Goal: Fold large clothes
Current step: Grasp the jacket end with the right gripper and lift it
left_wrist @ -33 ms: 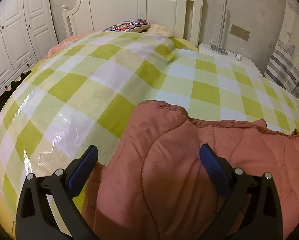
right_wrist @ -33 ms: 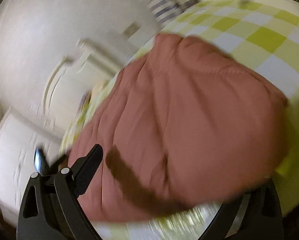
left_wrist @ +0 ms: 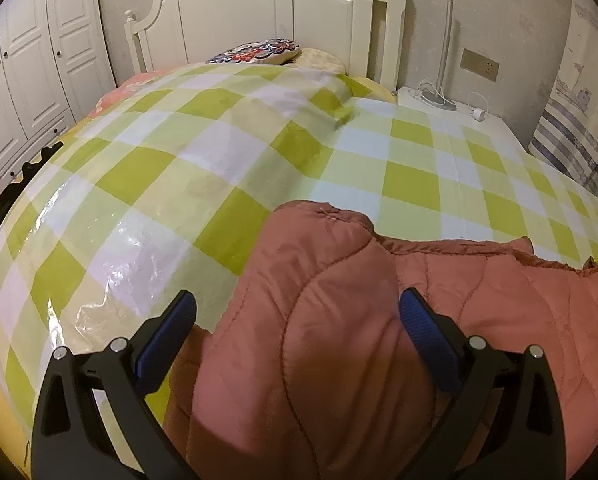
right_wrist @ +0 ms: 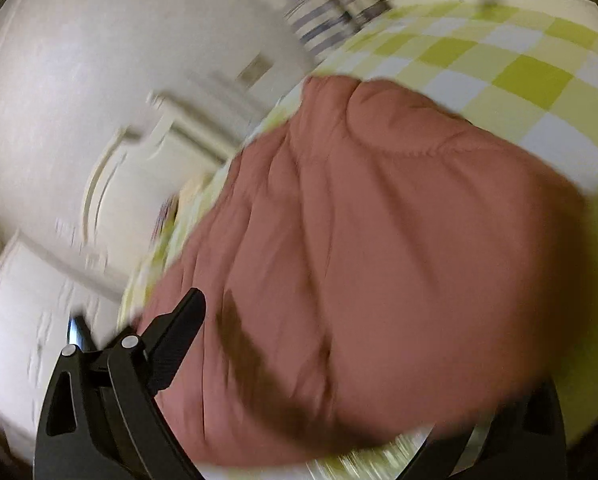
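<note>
So on my left gripper (left_wrist: 297, 314) feed the jaws are spread wide, blue pads (left_wrist: 427, 332) clear on both sides, nothing pinched. The quilted pink jacket (left_wrist: 339, 340) is bunched up right between and under the fingers, one rounded fold poking out ahead of the tips, the rest trailing off to the right of the gripper. It's lying on the green-and-white checked cover (left_wrist: 179, 184) of the bed, which fills everything ahead of the gripper. Further ahead there's the white headboard (left_wrist: 275, 12) with a patterned pillow (left_wrist: 259, 50) at its foot, a white wardrobe (left_wrist: 27, 80) off to the left, and a white nightstand (left_wrist: 439, 100) ahead-right.

Right gripper (right_wrist: 339, 340) view is pretty smeared. Its jaws are wide and opening; I can only see the left finger (right_wrist: 175, 344) properly, the right one is hidden behind the jacket, which bulges up in front of the gripper. Can't tell if fabric touches the pads there.
</note>
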A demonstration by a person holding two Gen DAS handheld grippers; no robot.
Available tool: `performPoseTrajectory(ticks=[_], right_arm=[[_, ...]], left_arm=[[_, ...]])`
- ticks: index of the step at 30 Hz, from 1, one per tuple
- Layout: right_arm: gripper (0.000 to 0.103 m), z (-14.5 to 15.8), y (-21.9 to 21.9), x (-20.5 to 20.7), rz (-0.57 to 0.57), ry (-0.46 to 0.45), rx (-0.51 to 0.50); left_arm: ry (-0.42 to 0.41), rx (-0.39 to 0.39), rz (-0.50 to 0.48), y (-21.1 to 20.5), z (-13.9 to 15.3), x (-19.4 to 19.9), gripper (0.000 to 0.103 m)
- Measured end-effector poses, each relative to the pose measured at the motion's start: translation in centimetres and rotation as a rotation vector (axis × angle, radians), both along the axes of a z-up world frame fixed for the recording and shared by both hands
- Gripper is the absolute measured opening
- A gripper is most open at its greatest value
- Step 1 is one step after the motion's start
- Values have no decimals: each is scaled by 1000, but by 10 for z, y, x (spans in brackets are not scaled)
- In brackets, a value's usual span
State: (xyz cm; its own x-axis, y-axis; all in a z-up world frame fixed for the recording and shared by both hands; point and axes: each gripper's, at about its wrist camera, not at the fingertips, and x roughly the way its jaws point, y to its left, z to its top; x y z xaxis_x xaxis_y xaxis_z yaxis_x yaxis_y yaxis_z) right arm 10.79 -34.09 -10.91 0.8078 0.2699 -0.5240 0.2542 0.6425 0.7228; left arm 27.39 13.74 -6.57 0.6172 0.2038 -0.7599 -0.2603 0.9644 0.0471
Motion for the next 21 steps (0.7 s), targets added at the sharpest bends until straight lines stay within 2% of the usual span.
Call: performPoseTrajectory(ticks=[1,2,3,4,6,10,12,14,15,17,18,20,21], right_arm=[[94,1,2,8,-14,-3,0],[89,0,4,16,-11,-13,-5],[61,0,6,25,8,-49,-6],[47,-1,5,28,17,-72,-1],[36,-2,-1,23,25,-149,32],[34,17,-1,-6,62,-252,-67],[34,25,-2,-21,64,-282,-129],[34,35,-2,-31,54,-309,-196],[34,41,-3,-37,47,-325,-234],[34,49,-2,-45,36,-345,-287],[34,55,-2,-51,31,-358,-326],[34,60,-2,-56,25,-368,-366],[34,64,-1,-60,20,-376,-395]], left_arm=[[-5,6,2,0,0,-1,101],[-7,8,3,-1,0,-2,101],[-12,14,6,-1,1,-3,101],[-17,16,13,0,1,-3,101],[-22,7,20,2,2,-4,101],[-59,65,13,-9,11,-8,101],[-135,113,14,-27,32,-23,100],[-245,82,-48,-56,58,-46,101],[-267,68,-94,-75,67,-53,101],[-249,86,-184,-112,75,-55,101],[-209,93,-256,-139,74,-52,101],[-139,126,-347,-184,59,-49,101],[-117,180,-355,-201,47,-48,101]])
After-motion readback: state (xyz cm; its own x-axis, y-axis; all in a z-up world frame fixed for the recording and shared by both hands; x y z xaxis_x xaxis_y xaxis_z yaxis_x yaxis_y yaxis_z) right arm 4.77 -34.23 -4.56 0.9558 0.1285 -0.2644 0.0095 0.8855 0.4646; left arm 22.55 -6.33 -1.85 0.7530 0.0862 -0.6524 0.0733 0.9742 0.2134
